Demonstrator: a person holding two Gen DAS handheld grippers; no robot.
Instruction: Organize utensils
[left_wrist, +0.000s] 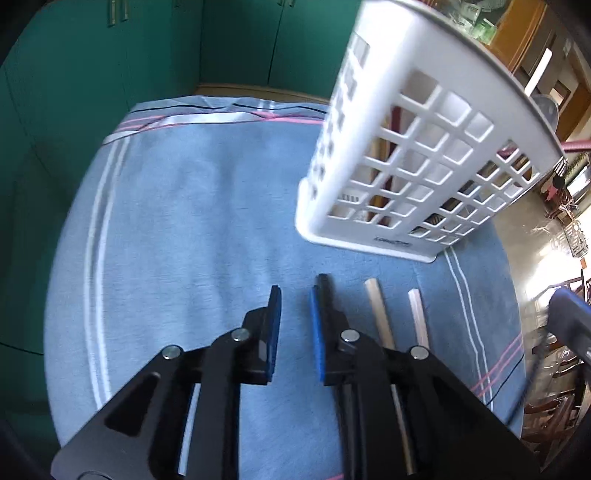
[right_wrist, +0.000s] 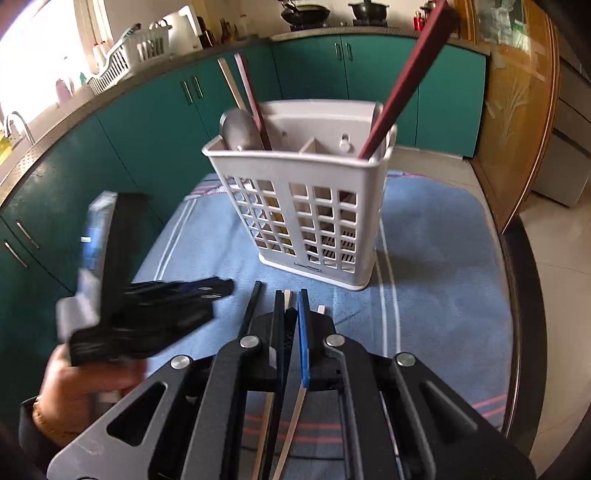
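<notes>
A white slotted utensil holder (left_wrist: 406, 147) (right_wrist: 306, 221) stands on a blue cloth (left_wrist: 184, 221) (right_wrist: 443, 240). It holds a metal spoon (right_wrist: 238, 129), a dark red chopstick (right_wrist: 402, 81) and two more sticks (right_wrist: 240, 85). My left gripper (left_wrist: 297, 291) hovers over the cloth with a narrow gap between its blue pads and nothing in it. A black chopstick (left_wrist: 324, 278) runs under its right finger, and two pale chopsticks (left_wrist: 376, 314) lie to the right. My right gripper (right_wrist: 291, 295) is shut on a pale chopstick (right_wrist: 287, 294), raised off the cloth.
Teal cabinets (right_wrist: 129, 129) run along the back and left, with a white dish rack (right_wrist: 122, 59) on the counter. A wooden door (right_wrist: 517, 110) stands at the right. The round table's dark edge (right_wrist: 524, 295) curves past the cloth. A hand (right_wrist: 85, 387) holds the left gripper (right_wrist: 221, 286).
</notes>
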